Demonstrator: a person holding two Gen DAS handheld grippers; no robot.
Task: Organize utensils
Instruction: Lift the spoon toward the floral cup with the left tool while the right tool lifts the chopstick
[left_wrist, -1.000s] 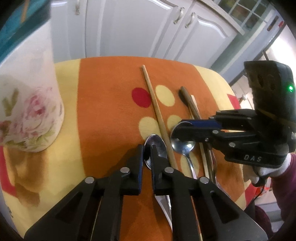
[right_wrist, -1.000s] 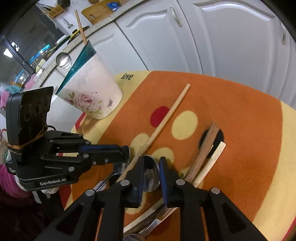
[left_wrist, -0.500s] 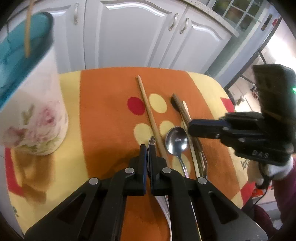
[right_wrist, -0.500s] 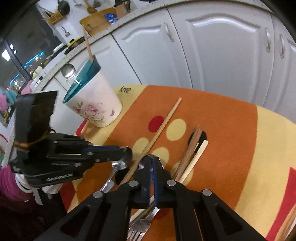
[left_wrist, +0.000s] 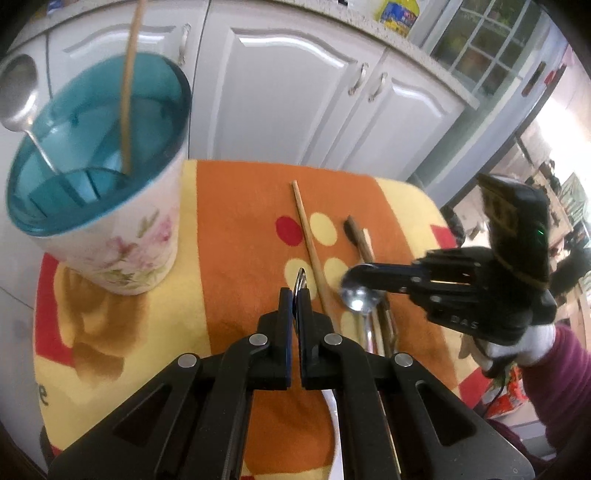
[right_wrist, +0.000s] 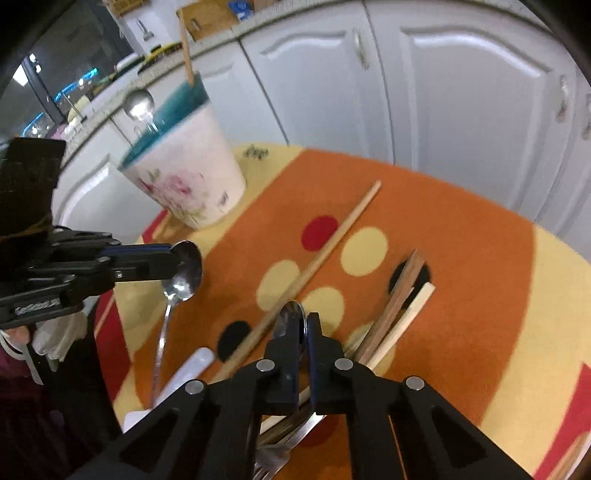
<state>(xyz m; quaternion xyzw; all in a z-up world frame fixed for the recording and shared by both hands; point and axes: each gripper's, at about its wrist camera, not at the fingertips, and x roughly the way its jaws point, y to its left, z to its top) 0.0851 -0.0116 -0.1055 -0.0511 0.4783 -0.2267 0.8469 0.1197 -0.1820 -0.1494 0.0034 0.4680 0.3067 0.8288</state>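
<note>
Found the left tongs (left_wrist: 295, 295) pressed together on the bowl of the left spoon (left_wrist: 301, 277), with only its thin metal edge sticking out past the tips. Saw the same grip from the right wrist view: left tongs (right_wrist: 177, 258) coming in from the side, left spoon (right_wrist: 184, 277) hanging under the tips, handle sloping down toward the cloth (right_wrist: 461, 258). Could not tell about the handle end touching the cloth or not.

Found the right tongs (right_wrist: 301, 321) also closed tight, clamped on the bowl of the right spoon (right_wrist: 291, 314). Saw this from the left wrist view as well: right tongs (left_wrist: 365, 273) held in a white gloved hand (left_wrist: 517, 343), right spoon (left_wrist: 360, 297) shining just below the tips.

Noted the flowered cup (left_wrist: 122, 240) with a blue inside standing ahead and to the left of the left tongs, well apart from both pairs, already holding one spoon (left_wrist: 18, 88) and one wooden stick (left_wrist: 129, 85).

Saw a long wooden chopstick (right_wrist: 332, 247) lying flat on the cloth between the two pairs of tongs. Noted dark chopsticks (right_wrist: 399, 295) and a pale chopstick (right_wrist: 410, 317) just to the right of the right tongs, and a fork (right_wrist: 273, 458) under them, partly hidden.
</note>
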